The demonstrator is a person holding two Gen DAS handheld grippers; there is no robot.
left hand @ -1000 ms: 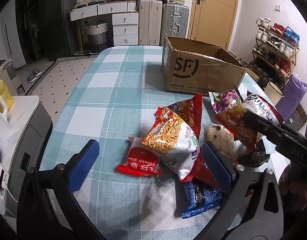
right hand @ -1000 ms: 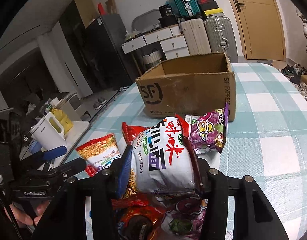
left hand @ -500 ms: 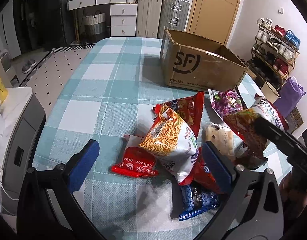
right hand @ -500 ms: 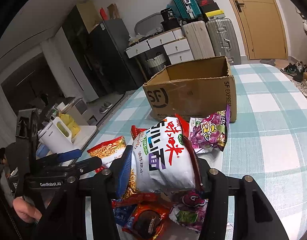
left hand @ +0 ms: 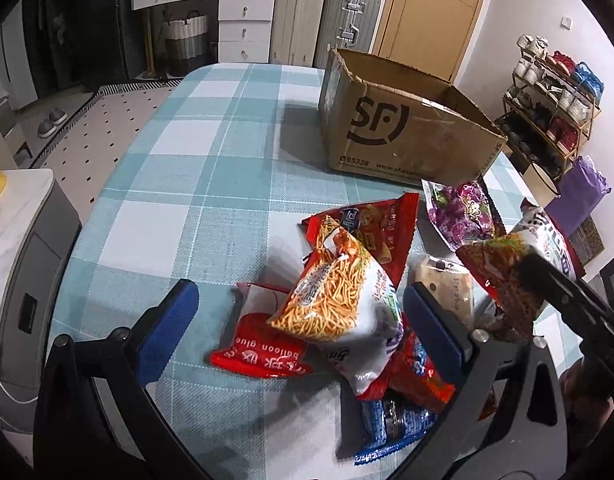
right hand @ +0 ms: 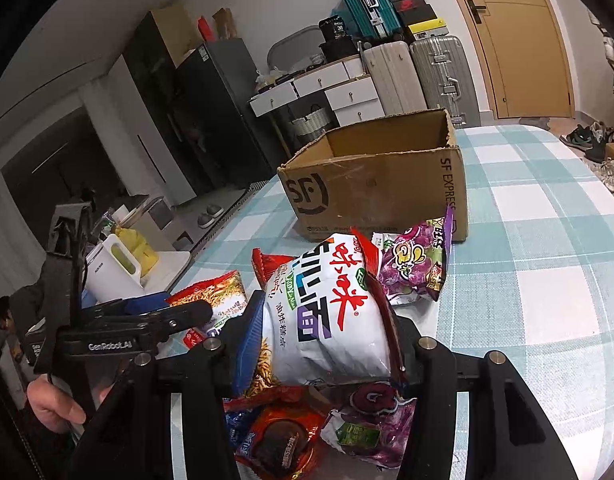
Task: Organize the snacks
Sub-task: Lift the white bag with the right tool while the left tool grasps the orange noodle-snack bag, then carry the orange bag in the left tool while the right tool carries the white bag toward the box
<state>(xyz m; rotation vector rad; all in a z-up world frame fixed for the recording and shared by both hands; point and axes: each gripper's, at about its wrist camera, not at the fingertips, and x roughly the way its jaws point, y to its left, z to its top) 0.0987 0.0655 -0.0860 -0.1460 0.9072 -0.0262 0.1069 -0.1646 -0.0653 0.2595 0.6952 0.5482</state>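
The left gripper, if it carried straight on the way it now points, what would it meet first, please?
Most likely the noodle snack bag lying between the open fingers of the left gripper, on top of the red balloon glue packet; exact depth is unclear.

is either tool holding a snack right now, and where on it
The right tool grips the white noodle bag by its two side edges, near the bottom. The left tool is open and holds nothing.

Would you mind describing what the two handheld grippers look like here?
Both are black plastic frames with silver bolts at the joints. The left gripper has two fingers faced with blue pads, and white "GenRobot.AI" lettering on its side shows in the right wrist view. The right gripper has the same black build, with a blue pad on one finger. No cables or sleeves are visible.
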